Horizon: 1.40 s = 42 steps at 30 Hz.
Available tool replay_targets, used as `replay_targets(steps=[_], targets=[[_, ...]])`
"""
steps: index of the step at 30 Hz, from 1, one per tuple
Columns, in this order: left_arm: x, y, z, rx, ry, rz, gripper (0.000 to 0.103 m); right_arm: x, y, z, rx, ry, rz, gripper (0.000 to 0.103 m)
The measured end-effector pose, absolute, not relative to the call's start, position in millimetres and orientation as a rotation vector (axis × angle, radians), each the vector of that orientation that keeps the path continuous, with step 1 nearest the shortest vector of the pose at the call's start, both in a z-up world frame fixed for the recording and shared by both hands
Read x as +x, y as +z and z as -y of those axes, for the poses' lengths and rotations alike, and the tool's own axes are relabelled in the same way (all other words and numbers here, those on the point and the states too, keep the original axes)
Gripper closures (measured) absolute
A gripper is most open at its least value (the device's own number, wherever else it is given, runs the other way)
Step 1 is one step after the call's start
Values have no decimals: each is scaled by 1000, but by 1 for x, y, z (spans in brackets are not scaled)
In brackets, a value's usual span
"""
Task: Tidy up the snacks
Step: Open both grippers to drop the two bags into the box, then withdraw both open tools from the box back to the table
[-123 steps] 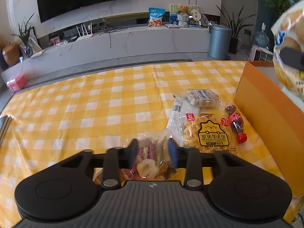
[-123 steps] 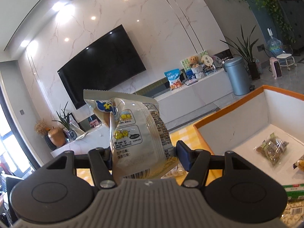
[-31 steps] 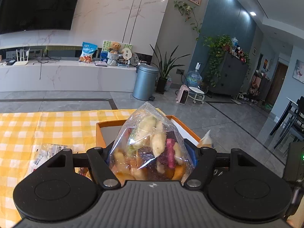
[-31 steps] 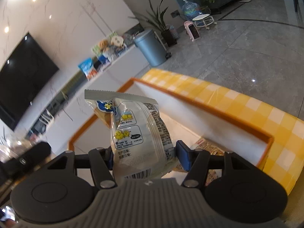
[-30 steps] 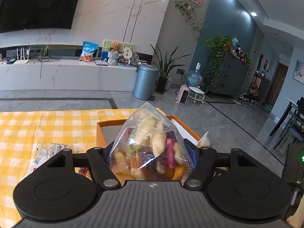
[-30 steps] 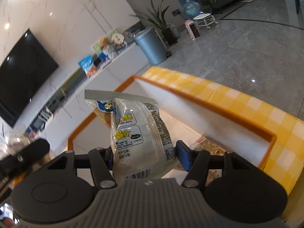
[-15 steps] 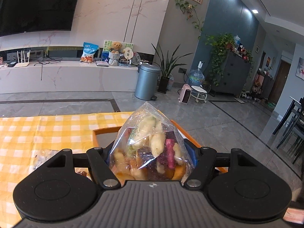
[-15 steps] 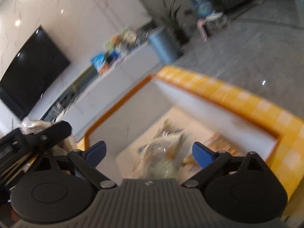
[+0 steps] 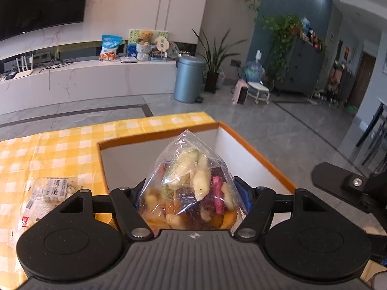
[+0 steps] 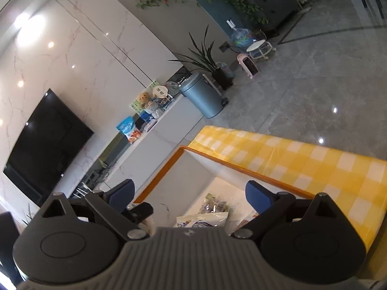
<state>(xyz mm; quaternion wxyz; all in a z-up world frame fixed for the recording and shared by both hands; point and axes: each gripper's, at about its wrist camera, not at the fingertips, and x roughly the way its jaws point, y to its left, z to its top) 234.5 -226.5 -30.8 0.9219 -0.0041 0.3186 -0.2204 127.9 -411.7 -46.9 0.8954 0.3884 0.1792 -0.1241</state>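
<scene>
So I'm holding this clear bag of mixed veggie chips [image 9: 193, 188] in my left tongs [image 9: 191, 193], pads pressing on both sides of it, low on the bag w/ the crinkly top sticking up above. It's hanging over the near edge of the orange-rimmed box [image 9: 251, 152] that's sitting on the yellow check tabletop [image 9: 60, 149]. Imo it's handling super light and floppy, film is prob slippery and the chips inside are def crushable, so I'm thinking grip the lumpy middle where there's bulk, not the thin sealed edge, and go easy on squeeze.

My right tongs [image 10: 188, 195] are standing wide apart, nothing btwn them, hovering over the box. Down inside I'm seeing a white/blue snack packet [image 10: 203, 220] lying on the box floor next to a darker packet [image 10: 215, 205], neither touching my pads. Another packet [image 9: 48, 193] is waiting on the tabletop just left of the box.
</scene>
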Motion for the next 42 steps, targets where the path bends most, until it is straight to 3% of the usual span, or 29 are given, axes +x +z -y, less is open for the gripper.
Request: replay_targets(steps=[5,10,18,32,42], targets=[[229,-36,233,63,-451,-653,22,135,-53,411,830,-238,-409,7],[221,-40,225,48,-485,-653,11,134,-54,410,831,-242,-412,7],[215,-37,203,-61,-470,-595,2,139,-59,409,843,-223,-438,7],[202,-10,158,-84,-374,-599,2,141,-56,395,823,-152,-395,7],[182,-10,71,-54,-135,-582,2,160,-35,299,681,161,-373,7]])
